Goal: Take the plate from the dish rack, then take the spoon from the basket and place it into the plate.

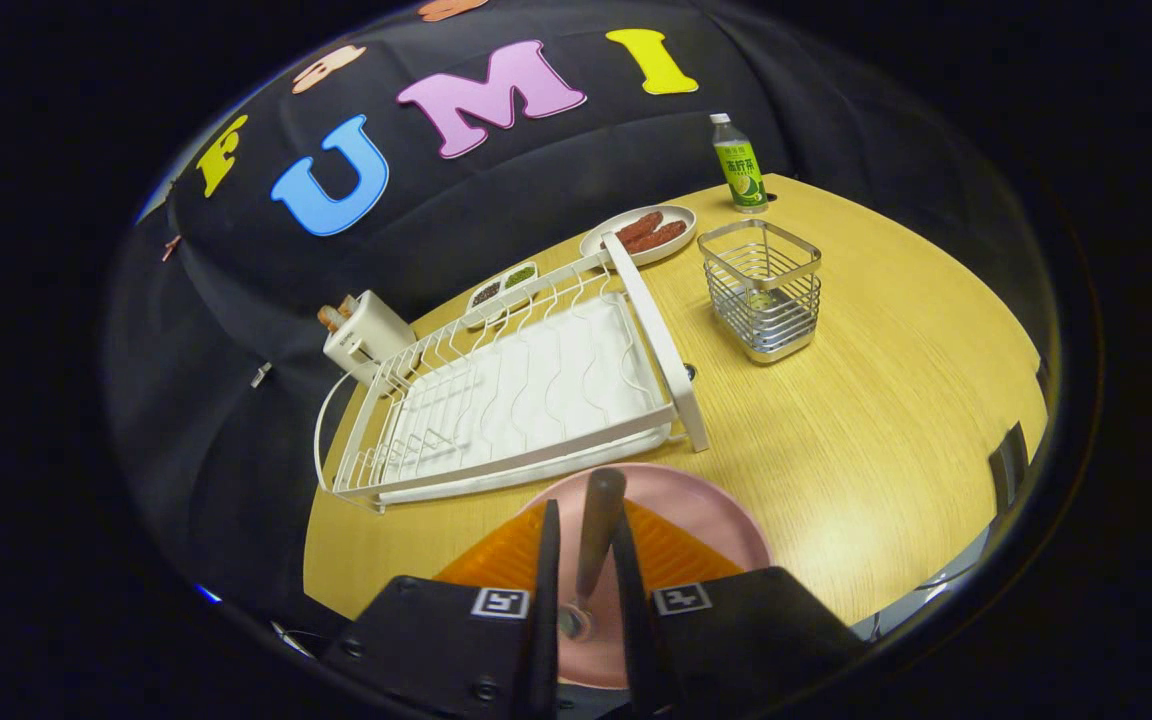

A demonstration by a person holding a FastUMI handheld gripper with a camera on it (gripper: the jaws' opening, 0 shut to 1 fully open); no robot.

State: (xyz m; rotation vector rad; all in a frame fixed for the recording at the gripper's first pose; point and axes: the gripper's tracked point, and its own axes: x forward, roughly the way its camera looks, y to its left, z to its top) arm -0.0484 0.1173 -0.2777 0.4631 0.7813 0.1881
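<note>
Spoon first: the dark-handled metal spoon (598, 530) stands nearly upright between the gripper's (586, 560) two black fingers, which are clamped on its handle, its bowl low over the round pink plate (716, 510) at the near edge of the wooden desk (866, 420). Whether the bowl touches the plate is hard to tell. Placing is the step in hand; next comes lowering and letting go. Beyond lie the empty white wire dish rack (526, 400) and the steel wire basket (762, 290).

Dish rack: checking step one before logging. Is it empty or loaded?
Empty: the dish rack holds nothing; the pink plate lies on the table beside it.
</note>
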